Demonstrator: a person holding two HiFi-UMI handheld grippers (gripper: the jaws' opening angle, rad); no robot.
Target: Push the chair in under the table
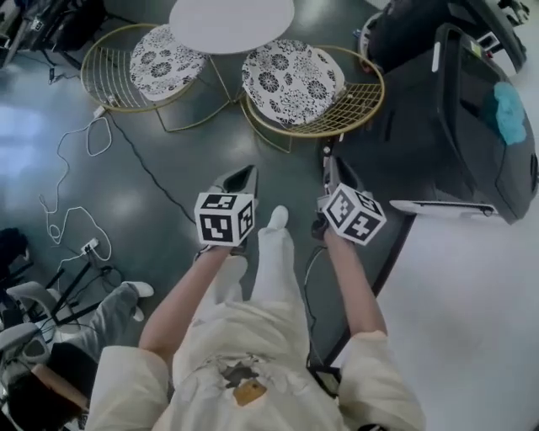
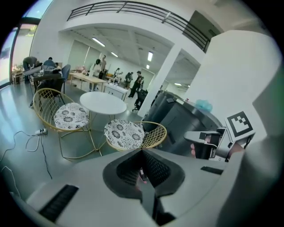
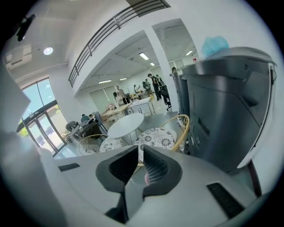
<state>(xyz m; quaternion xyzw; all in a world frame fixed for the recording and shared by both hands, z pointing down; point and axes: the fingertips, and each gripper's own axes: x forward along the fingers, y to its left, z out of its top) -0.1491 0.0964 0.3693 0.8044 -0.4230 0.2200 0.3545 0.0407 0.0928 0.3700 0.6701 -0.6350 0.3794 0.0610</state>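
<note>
A white round table [image 1: 232, 21] stands at the top of the head view. Two gold wire chairs with patterned cushions flank it: one at the left [image 1: 160, 63], one at the right [image 1: 295, 80], nearer to me, its seat only partly under the tabletop. Both grippers are held up in the air, well short of the chairs. My left gripper [image 1: 242, 175] [image 2: 142, 150] is shut with nothing in it. My right gripper [image 1: 330, 168] [image 3: 140, 148] shows a narrow gap between its pads and holds nothing. The near chair [image 2: 126, 133] [image 3: 159, 137] lies straight ahead of both.
A big dark grey machine [image 1: 455, 126] with a blue cloth on top [image 1: 509, 109] stands close at the right. A white cable [image 1: 76, 168] and a power strip [image 1: 90, 247] lie on the floor at the left. Another person's legs [image 1: 118, 311] are at the lower left.
</note>
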